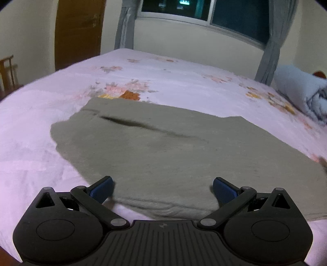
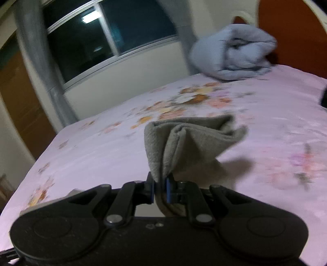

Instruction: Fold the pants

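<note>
**Right gripper pinches the pants, left gripper wide apart above them**

Right gripper (image 2: 161, 189) is clamped tight on a bunched fold of the grey pants (image 2: 184, 139); the cloth rises from between its blue pads and fans out just ahead of it, lifted clear of the bed (image 2: 102, 147), with a shadow on the sheet beneath. Left gripper (image 1: 162, 189) holds nothing: its jaws stand wide apart, one blue pad at each side, over the near edge of the pants (image 1: 163, 147). In that view the pants lie spread flat on the bed (image 1: 30, 126), reaching away from the gripper, with one dark crease running across them.

On the bed, beyond the pants, the pink sheet shows flower prints. A rolled blue blanket (image 2: 233, 53) sits at the bed's far end by the headboard. Behind the bed are a window (image 1: 204, 10) with grey curtains (image 1: 124, 24) and a brown door (image 1: 79, 30).
</note>
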A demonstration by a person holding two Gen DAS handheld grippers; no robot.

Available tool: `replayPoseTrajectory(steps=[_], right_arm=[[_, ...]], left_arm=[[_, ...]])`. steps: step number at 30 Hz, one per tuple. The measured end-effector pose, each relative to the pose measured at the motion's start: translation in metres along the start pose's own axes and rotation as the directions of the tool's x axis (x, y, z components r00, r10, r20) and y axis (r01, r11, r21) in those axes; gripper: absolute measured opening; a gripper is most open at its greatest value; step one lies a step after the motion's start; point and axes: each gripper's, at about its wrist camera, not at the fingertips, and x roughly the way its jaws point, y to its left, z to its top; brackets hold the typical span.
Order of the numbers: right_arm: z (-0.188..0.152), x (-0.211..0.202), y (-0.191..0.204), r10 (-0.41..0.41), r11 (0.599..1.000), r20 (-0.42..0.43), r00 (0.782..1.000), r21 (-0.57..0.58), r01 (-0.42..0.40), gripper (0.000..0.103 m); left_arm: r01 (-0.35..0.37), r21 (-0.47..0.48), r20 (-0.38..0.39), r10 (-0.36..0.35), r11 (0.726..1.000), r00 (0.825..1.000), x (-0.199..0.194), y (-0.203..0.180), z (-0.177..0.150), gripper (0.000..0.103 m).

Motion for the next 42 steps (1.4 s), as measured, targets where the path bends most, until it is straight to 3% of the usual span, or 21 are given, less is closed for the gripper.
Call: replayPoseTrajectory(steps=[4,7,11,22,26,28,30,31,34,36,38,40,42], right_arm=[[-0.024,0.029,0.057,0.084,0.995,-0.071,0.994,-0.044,-0.087,0.002],[-0.06,0.059,0.105,0.145,0.981,-0.175,0.974,-0.099,-0.164,0.002],[-0.118,0.095,0.139,0.063,0.961,-0.319,0.946,-0.236,-0.144,0.005],[-0.098,0.056,0.113,0.222,0.948,-0.199,0.955,-0.184,-0.259,0.004],[-0.095,0.052,0.118,0.326,0.92,-0.161,0.931,-0.17,-0.352,0.004],[-0.105,0.063,0.124,0.362,0.896,-0.219,0.906,-0.186,-0.404,0.005],[-0.129,0.084,0.126,0.319,0.881,-0.368,0.873,-0.224,-0.417,0.008],[-0.137,0.088,0.123,0.323,0.876,-0.386,0.864,-0.223,-0.428,0.009],[-0.13,0.09,0.117,0.34,0.89,-0.375,0.862,-0.167,-0.423,0.008],[-0.126,0.086,0.123,0.328,0.882,-0.376,0.867,-0.206,-0.423,0.008],[-0.118,0.076,0.124,0.344,0.876,-0.344,0.874,-0.217,-0.431,0.015],[-0.113,0.067,0.12,0.348,0.878,-0.323,0.88,-0.217,-0.426,0.032],[-0.109,0.059,0.116,0.35,0.875,-0.308,0.885,-0.23,-0.426,0.035]], left_arm=[[0.02,-0.099,-0.018,-0.022,0.995,1.0,0.006,0.024,-0.004,0.103],[0.035,-0.127,-0.027,-0.039,0.991,0.999,0.01,0.029,-0.006,0.103],[0.033,-0.117,-0.026,-0.036,0.993,0.999,0.012,0.025,-0.007,0.103],[0.025,-0.103,-0.03,-0.028,0.994,0.999,0.009,0.016,-0.008,0.103],[0.014,-0.099,-0.041,-0.018,0.995,0.999,0.01,0.013,-0.008,0.103],[0.013,-0.098,-0.046,-0.018,0.995,0.999,0.011,0.014,-0.008,0.103],[0.01,-0.095,-0.052,-0.015,0.995,0.999,0.01,0.013,-0.007,0.103],[0.012,-0.092,-0.054,-0.017,0.996,0.998,0.009,0.012,-0.006,0.103],[0.013,-0.07,-0.035,-0.015,0.997,0.999,0.004,0.007,-0.004,0.103],[-0.026,-0.014,-0.025,0.025,1.0,0.999,0.004,-0.004,-0.002,0.103],[-0.079,0.045,-0.034,0.081,0.996,0.996,0.01,-0.015,-0.002,0.103],[-0.105,0.125,-0.101,0.118,0.987,0.988,0.026,-0.025,-0.005,0.103],[-0.111,0.095,-0.066,0.118,0.989,0.991,0.017,-0.027,0.003,0.103]])
